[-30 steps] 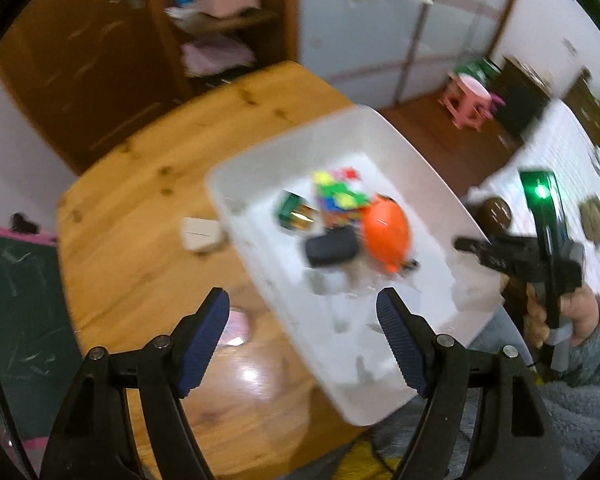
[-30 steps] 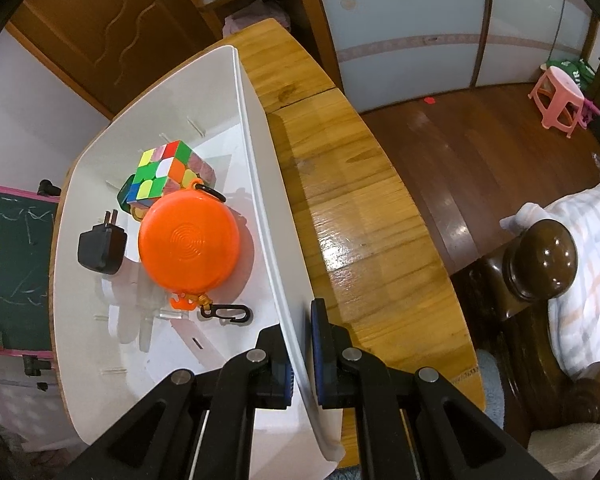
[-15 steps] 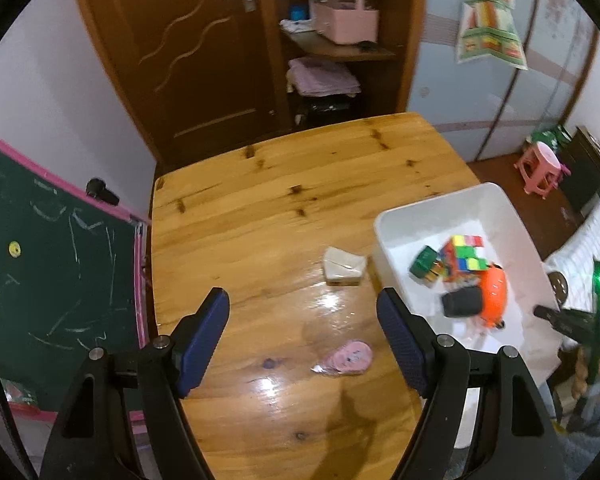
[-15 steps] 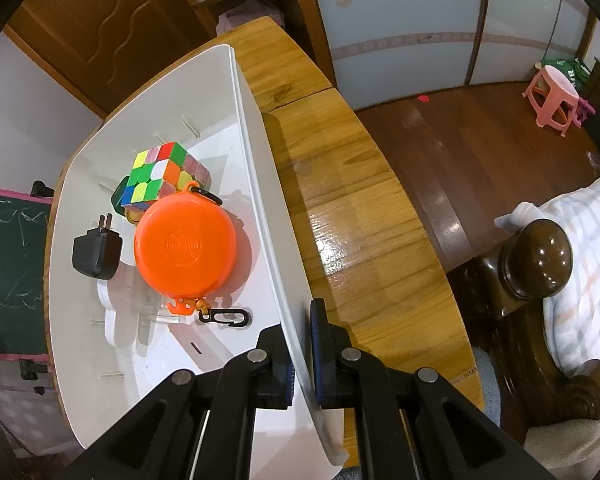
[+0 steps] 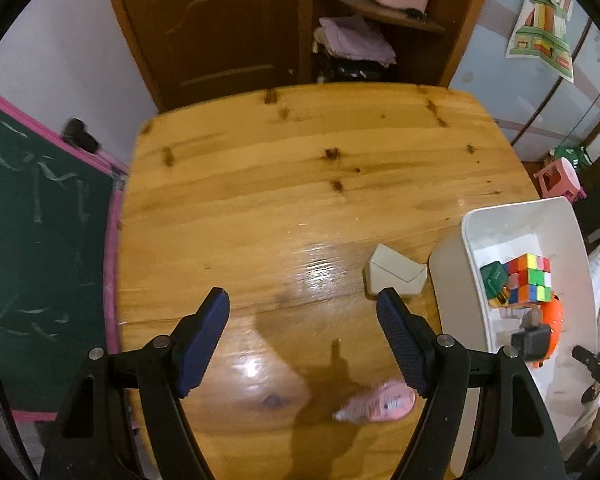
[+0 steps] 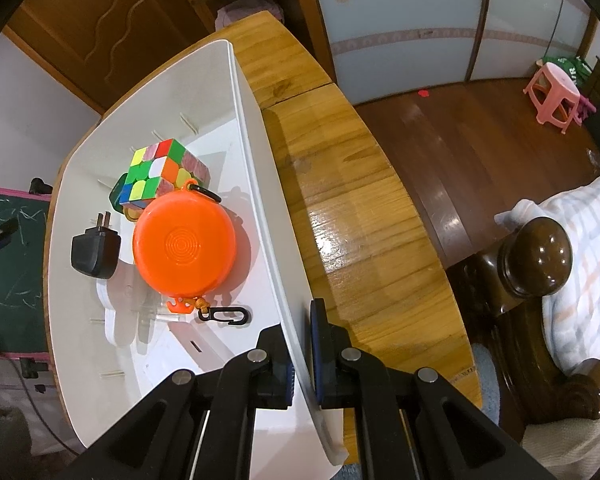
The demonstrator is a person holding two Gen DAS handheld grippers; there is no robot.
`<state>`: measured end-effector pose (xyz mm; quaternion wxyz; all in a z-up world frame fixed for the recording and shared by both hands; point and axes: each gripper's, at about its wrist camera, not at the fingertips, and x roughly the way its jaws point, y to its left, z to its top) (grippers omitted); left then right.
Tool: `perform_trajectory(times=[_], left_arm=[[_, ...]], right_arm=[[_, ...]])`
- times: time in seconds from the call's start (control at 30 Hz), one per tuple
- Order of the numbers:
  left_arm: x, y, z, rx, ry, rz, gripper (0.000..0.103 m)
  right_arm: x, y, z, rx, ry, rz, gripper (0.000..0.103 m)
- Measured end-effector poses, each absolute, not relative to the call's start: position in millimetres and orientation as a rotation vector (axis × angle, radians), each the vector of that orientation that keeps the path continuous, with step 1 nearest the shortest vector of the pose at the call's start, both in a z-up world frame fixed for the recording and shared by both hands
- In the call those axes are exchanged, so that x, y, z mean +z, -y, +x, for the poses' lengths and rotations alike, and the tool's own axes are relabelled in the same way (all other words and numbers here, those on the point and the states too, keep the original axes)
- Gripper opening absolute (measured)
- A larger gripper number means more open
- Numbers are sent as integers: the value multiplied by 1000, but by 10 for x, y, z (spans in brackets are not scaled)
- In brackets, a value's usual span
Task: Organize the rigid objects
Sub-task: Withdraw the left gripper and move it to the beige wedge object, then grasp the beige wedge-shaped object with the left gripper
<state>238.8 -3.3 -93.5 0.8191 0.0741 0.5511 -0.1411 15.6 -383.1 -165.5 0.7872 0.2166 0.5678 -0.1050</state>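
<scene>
Right gripper clamped tight on the near side wall of the white plastic bin, one finger inside, one outside, wall pinched thin between the pads. Inside the bin: scrambled Rubik's cube toward the far end, a small green box tucked just behind it, round orange case touching the cube's near corner, black plug adapter just beside the case toward the bin's far wall, black carabiner clip lying loose on the bin floor near the clamped wall. Bin sitting along the right edge of the wooden table. Left gripper hanging over the table's near middle, fingers wide apart, nothing between them. Beige faceted box on bare wood just beside the bin's outer wall, just past the right-hand fingertip. Small pink item, blurred, close to the table's near edge, partly behind that same finger. Green chalkboard standing along the table's left edge
</scene>
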Motion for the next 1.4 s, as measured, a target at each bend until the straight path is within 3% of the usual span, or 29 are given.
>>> perform_trajectory(times=[0.37, 1.17, 1.23, 1.3, 1.4], left_arm=[[-1507, 498, 2391, -609, -1167, 368, 79], [-1813, 807, 2383, -779, -1060, 378, 79], [-1827, 817, 2387, -771, -1043, 380, 78], [-1840, 806, 2394, -745, -1022, 378, 66], [-1836, 763, 2390, -725, -1014, 342, 65]], right_arm=[[-1640, 3806, 173, -242, -1242, 451, 7], [-1633, 3756, 217, -304, -1275, 428, 9], [-1633, 3757, 215, -305, -1275, 428, 9], [-1634, 3759, 215, -305, -1274, 430, 9], [-1637, 3767, 210, -304, -1272, 434, 9]])
